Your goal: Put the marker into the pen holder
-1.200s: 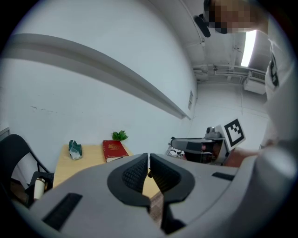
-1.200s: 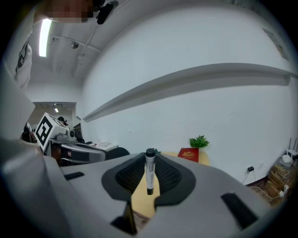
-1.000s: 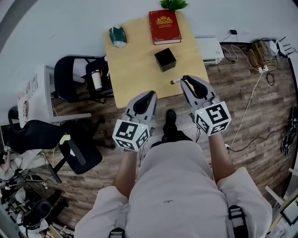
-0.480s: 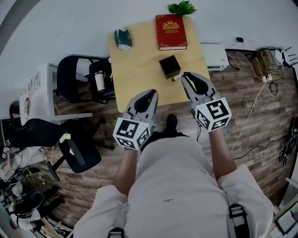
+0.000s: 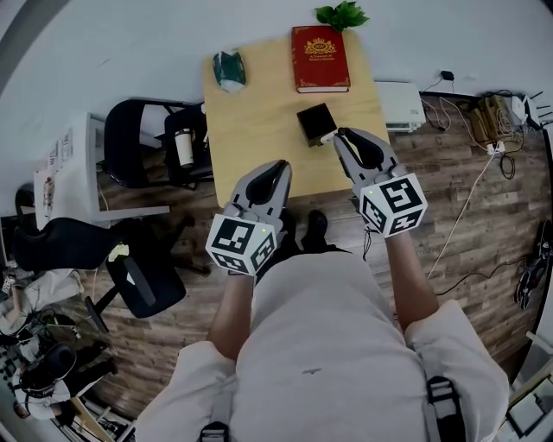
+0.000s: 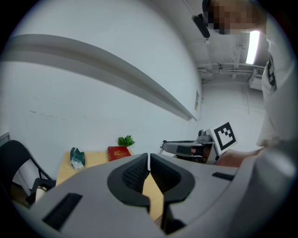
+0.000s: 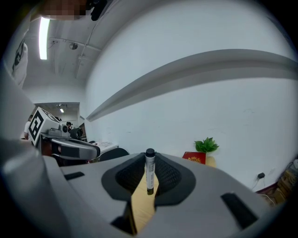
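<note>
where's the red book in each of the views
Head view: red hardcover book at top centre, on the wooden table's far edge.
Left gripper view: book small, left of centre.
Right gripper view: book low, right of centre.
Shared landmark: green leafy plant beside it.

No legible text anywhere. Book [image 5: 320, 58] on tabletop [image 5: 259, 129]: gold crest and lettering on the red cover, too small to read. Marker [image 7: 149, 169]: white label with dark print, blurred. Sheets [image 5: 52, 164] on white cabinet [image 5: 86, 147], far left: print unreadable.
</note>
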A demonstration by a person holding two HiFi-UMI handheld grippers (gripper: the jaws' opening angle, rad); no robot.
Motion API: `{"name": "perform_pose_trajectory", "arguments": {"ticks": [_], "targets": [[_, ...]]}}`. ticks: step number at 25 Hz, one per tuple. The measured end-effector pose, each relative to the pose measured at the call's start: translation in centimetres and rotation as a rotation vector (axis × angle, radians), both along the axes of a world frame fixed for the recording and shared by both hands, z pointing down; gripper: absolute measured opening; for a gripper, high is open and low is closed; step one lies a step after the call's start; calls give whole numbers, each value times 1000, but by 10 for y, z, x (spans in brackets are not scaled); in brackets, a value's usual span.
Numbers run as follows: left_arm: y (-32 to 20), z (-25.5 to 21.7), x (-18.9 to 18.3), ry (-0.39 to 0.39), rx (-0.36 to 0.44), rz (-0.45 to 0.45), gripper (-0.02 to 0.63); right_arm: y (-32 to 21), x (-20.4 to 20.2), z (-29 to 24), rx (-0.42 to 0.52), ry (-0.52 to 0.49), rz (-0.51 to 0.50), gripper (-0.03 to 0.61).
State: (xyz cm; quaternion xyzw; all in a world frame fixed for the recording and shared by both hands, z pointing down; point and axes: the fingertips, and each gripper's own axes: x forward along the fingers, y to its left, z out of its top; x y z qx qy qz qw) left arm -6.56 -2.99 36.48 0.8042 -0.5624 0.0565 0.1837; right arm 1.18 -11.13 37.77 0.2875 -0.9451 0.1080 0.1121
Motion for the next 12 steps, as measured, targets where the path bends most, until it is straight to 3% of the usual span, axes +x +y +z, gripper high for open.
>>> {"name": "perform_pose_trajectory", "arguments": {"ticks": [12], "targets": [[-29, 15, -20, 25, -40, 24, 17, -28, -18, 22, -41, 39, 25, 66]]}}
